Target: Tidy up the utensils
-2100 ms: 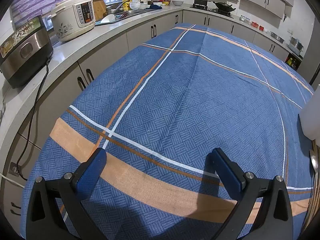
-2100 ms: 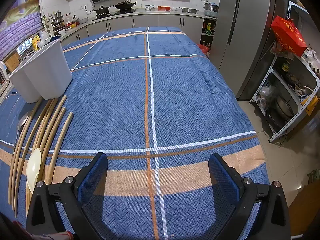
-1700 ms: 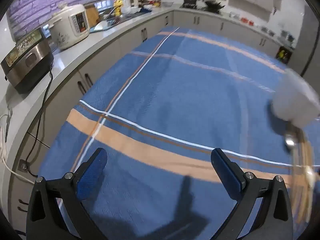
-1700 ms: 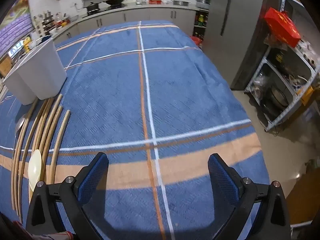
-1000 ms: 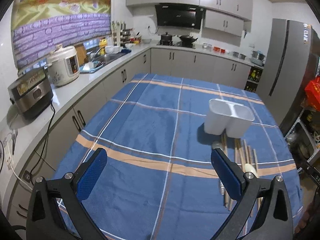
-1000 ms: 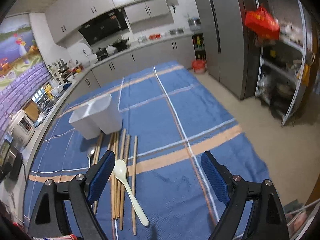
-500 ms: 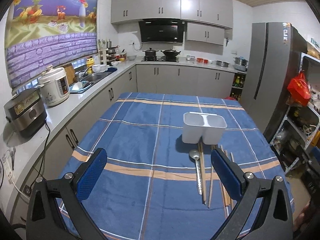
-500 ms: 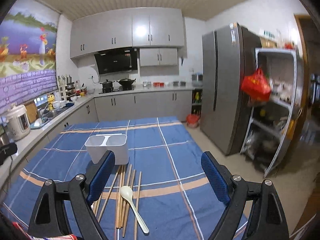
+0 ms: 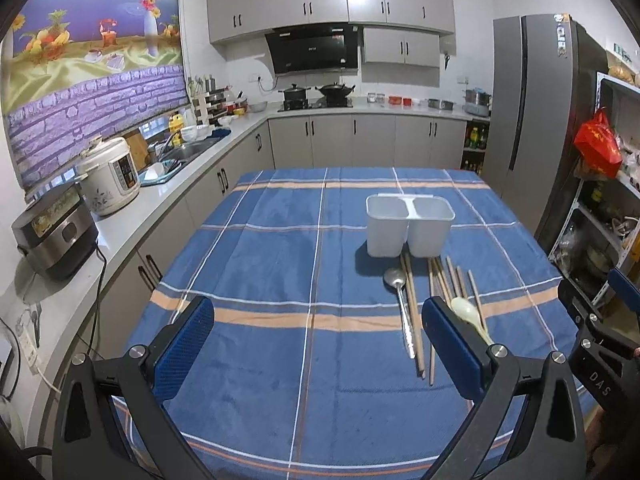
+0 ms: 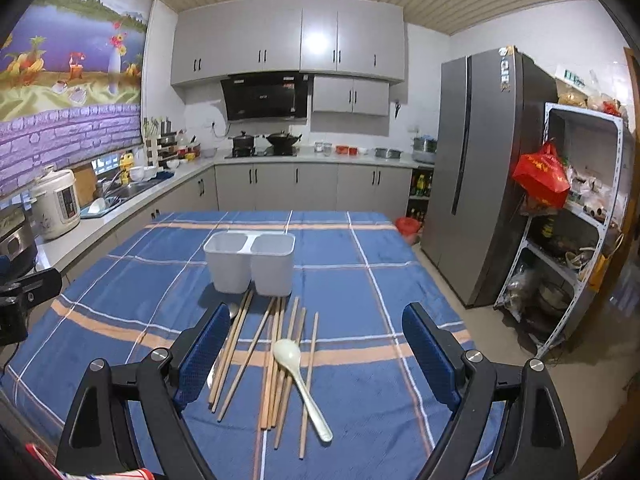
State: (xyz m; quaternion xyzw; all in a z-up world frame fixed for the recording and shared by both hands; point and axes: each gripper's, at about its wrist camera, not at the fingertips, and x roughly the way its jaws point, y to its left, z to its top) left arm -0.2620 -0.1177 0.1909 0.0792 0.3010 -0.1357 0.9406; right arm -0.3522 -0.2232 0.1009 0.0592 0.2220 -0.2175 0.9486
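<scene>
Wooden chopsticks (image 10: 276, 360) light, stiff, thin: pinch mid-shaft. Pale plastic spoon (image 10: 302, 384) slippery. Both claws, left claw (image 9: 316, 344) and right claw (image 10: 316, 360), wide open, empty.

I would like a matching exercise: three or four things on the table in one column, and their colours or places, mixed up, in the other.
Things:
1. metal spoon
2. pale spoon
3. white holder
4. left tongs

Descriptions:
A. lies across the wooden chopsticks
B. open, holding nothing
C. stands behind the utensils, two compartments
D. leftmost utensil, silver

Pairs: 1-D, 2-A, 3-C, 4-B
</scene>
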